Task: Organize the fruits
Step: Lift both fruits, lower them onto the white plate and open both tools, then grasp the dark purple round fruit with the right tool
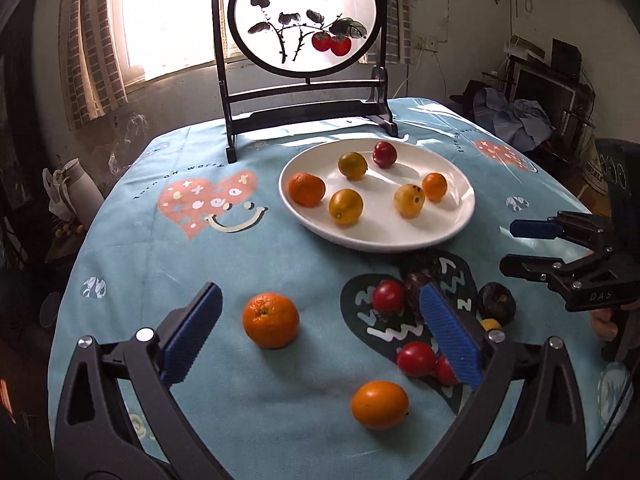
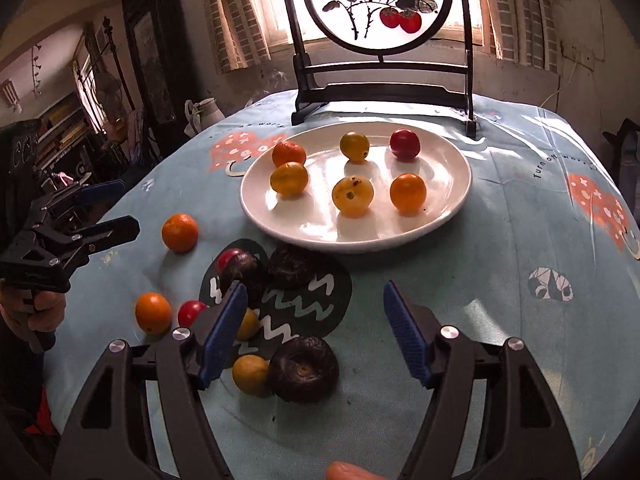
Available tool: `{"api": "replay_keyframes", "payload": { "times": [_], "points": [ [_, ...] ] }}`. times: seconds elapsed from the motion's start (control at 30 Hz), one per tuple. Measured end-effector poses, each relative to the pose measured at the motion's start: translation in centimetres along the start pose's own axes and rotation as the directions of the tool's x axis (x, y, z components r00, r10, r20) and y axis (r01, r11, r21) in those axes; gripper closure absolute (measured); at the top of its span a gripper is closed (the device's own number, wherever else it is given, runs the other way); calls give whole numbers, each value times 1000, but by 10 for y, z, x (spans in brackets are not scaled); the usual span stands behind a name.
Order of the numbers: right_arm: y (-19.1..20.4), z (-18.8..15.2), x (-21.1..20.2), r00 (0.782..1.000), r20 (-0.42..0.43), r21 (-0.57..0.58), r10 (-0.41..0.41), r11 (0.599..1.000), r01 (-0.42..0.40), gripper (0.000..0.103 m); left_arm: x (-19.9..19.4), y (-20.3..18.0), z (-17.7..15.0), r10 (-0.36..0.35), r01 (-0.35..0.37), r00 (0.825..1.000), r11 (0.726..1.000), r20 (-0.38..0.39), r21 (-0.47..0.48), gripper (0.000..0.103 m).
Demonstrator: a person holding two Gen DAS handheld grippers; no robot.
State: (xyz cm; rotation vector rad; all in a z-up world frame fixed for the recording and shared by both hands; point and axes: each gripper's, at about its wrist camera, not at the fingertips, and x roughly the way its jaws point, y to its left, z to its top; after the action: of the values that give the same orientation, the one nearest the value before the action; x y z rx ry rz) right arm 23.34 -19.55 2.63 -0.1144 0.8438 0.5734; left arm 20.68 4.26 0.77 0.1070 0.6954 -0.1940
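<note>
A white plate (image 1: 376, 245) (image 2: 352, 245) at the back of the blue tablecloth holds several orange, yellow and red fruits. My left gripper (image 1: 320, 296) is open; a mandarin (image 1: 271, 320) lies on the cloth between its fingers, untouched. An orange (image 1: 379, 405) and red fruits (image 1: 416, 359) lie close by. My right gripper (image 2: 315, 292) is open over the cloth with nothing between its pads. A dark round fruit (image 2: 303, 368) and a yellow fruit (image 2: 250, 374) lie by its left finger. Each gripper shows in the other's view (image 1: 510, 246) (image 2: 127, 207).
A dark-framed round painted screen (image 1: 306, 16) stands behind the plate. A white jug (image 1: 78, 184) sits beyond the table's left edge. More loose fruit, among them a dark one (image 2: 290, 266), lies on the black patch in front of the plate.
</note>
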Motion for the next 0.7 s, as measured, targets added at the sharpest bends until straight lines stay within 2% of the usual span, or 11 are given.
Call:
{"api": "replay_keyframes", "payload": {
  "times": [0.07,0.17,0.33,0.67,0.7],
  "points": [
    [8,-9,-1,999,-20,-71,-29,997,28,32,0,-2,-11,-16,16,1000,1000,2,24,2],
    [13,-22,2,996,-79,-117,-42,993,33,36,-3,-3,-23,-48,48,999,998,4,44,2],
    [7,-32,8,987,-142,-118,-76,991,59,38,-2,-3,-29,-68,69,998,997,-19,47,2],
    [14,-39,23,979,-187,-165,-78,985,47,40,-5,-3,-30,-83,84,996,995,-26,49,2],
    [15,-39,26,979,-188,-169,-83,984,51,44,-6,-3,-30,-84,85,996,995,-27,51,2]
  ]
}}
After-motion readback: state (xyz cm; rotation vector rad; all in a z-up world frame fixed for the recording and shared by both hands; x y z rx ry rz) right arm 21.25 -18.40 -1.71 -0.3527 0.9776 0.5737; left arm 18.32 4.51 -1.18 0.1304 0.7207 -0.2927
